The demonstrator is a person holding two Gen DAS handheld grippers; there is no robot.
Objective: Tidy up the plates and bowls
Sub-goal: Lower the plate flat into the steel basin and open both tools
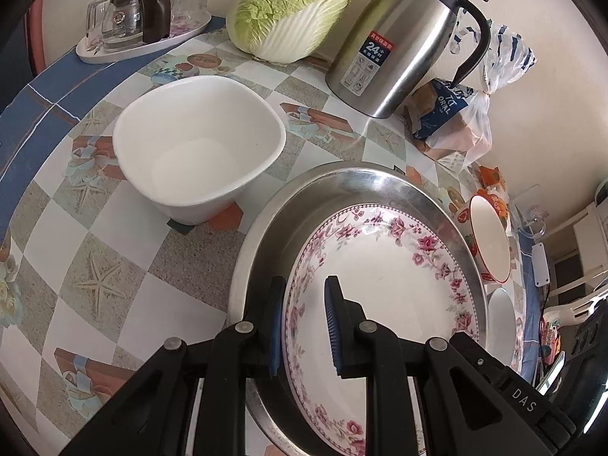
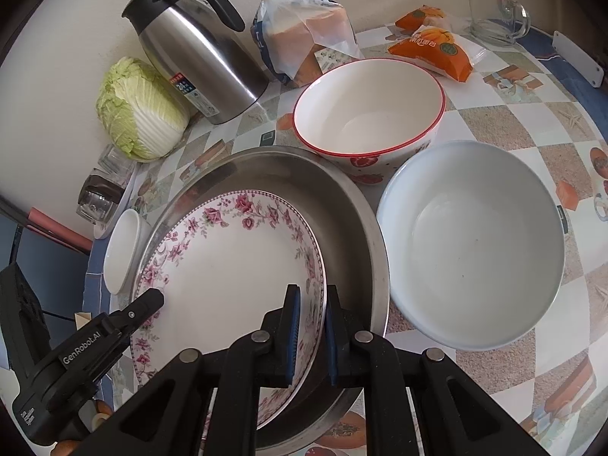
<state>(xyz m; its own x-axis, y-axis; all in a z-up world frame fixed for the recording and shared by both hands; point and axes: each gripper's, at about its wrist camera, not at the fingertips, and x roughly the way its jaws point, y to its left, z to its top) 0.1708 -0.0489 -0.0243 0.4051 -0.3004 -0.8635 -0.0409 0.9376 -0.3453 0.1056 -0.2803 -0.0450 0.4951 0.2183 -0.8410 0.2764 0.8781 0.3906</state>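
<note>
On the patterned table, centre: one floral plate, glazed ceramic, lying inside a steel pan and tilted against its wall. Likely stiff, moderately heavy, slick and chippable; best taken at the rim, opposite edges, and lifted evenly.

Left gripper: angled steeply down, jaws straddling the plate's left rim, one pad outside, one on the face; narrowly set, apparently pinching it.

Right gripper: angled down likewise, jaws pressed tight on the right rim.

Nearby, unstacked: square white bowl left of the pan; red-rimmed bowl behind it; pale round bowl to its right. Kettle, cabbage and bread stand along the wall.
</note>
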